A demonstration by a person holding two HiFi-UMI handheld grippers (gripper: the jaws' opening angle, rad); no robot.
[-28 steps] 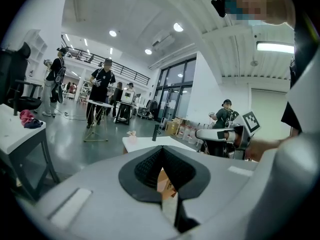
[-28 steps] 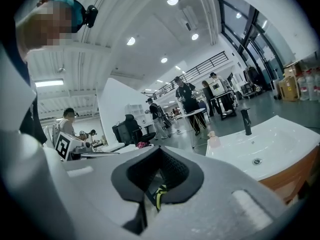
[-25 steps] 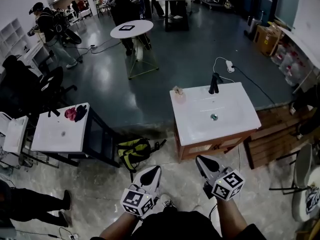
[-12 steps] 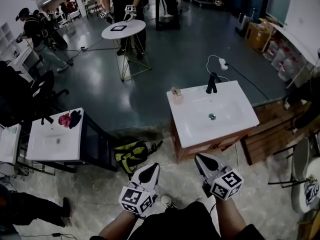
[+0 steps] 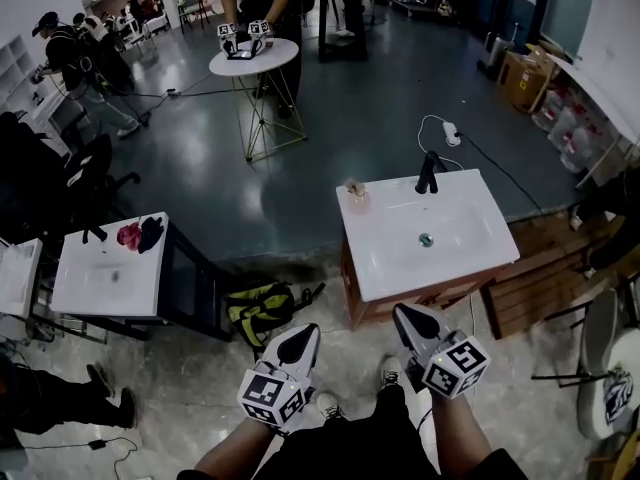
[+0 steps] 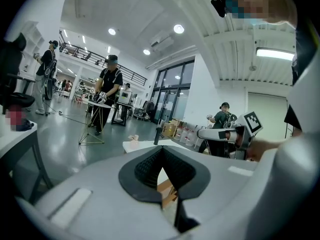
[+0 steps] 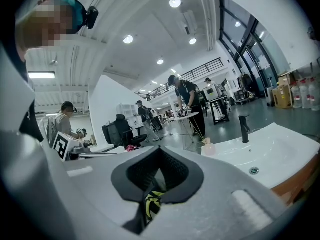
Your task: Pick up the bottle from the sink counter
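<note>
A small pale pink bottle [image 5: 355, 194] stands on the far left corner of the white sink counter [image 5: 395, 263], left of the black faucet [image 5: 428, 173]. Both grippers are held low in front of the person, well short of the counter. My left gripper [image 5: 301, 342] is shut and empty; its view shows the bottle [image 6: 133, 138] far ahead, past the jaw tips. My right gripper [image 5: 408, 319] is also shut with nothing held, and in its view the bottle [image 7: 207, 147] stands beside the basin, to the right of the jaws.
A yellow and black backpack [image 5: 262, 308] lies on the floor left of the sink cabinet. A white table [image 5: 105, 273] with red and dark cloths stands at the left. Wooden pallets [image 5: 540, 268] and a chair [image 5: 600, 353] sit to the right. People work at a round table [image 5: 254, 58] beyond.
The head view has shifted slightly, and the sink counter sits a little lower than half a second ago. Both grippers stay shut in the same place. A person has reached the round table.
</note>
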